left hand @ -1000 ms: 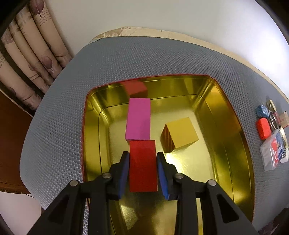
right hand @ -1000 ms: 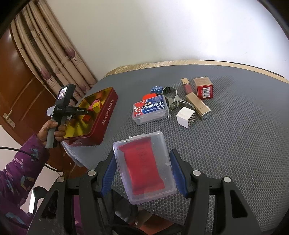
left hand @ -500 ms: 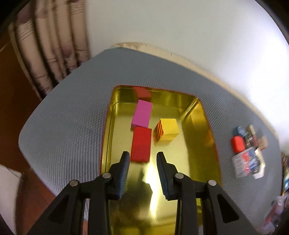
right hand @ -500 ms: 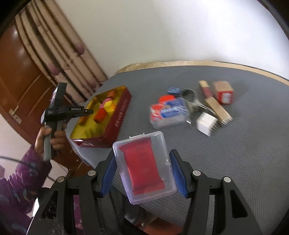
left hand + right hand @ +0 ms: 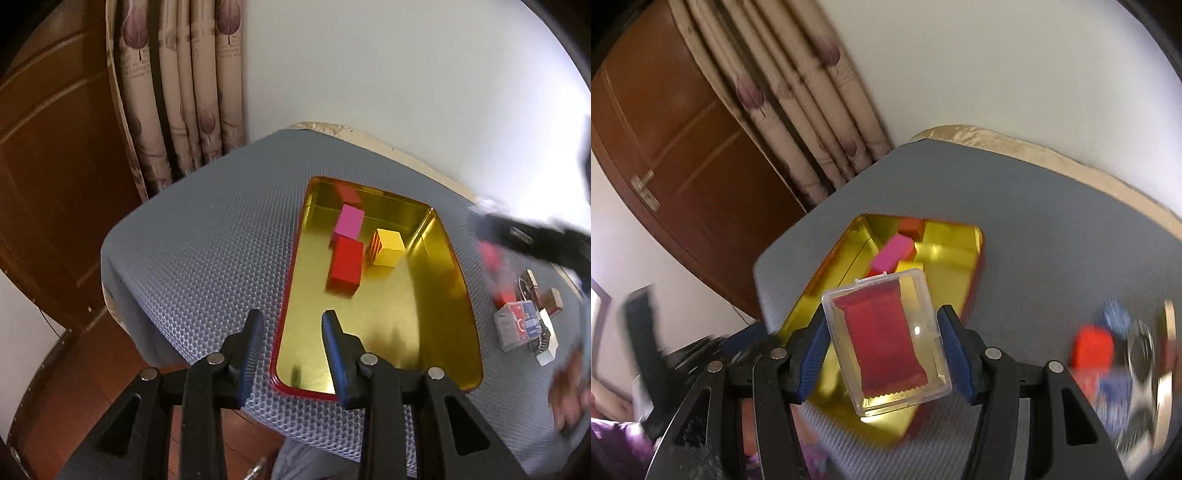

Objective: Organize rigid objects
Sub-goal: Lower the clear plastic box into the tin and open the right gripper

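A gold-lined red tin (image 5: 458, 295) sits on the grey mat and holds a red block (image 5: 345, 265), a pink block (image 5: 349, 222) and a yellow block (image 5: 388, 242). My left gripper (image 5: 293, 352) is open and empty, pulled back over the tin's near left corner. My right gripper (image 5: 882, 350) is shut on a clear plastic case (image 5: 886, 343) with a red packet inside, held above the tin (image 5: 827, 273). The pink block (image 5: 892, 251) shows behind the case. The right gripper appears blurred at the right of the left wrist view.
A card box (image 5: 517, 325) and small items lie on the mat right of the tin; they appear blurred in the right wrist view (image 5: 1093, 345). Curtains (image 5: 177, 92) and a wooden door (image 5: 683, 147) stand beyond the table's left edge.
My left gripper let go of the red block in the tin and drew back and up. My right gripper carried the clear case left, from the near table edge to above the tin.
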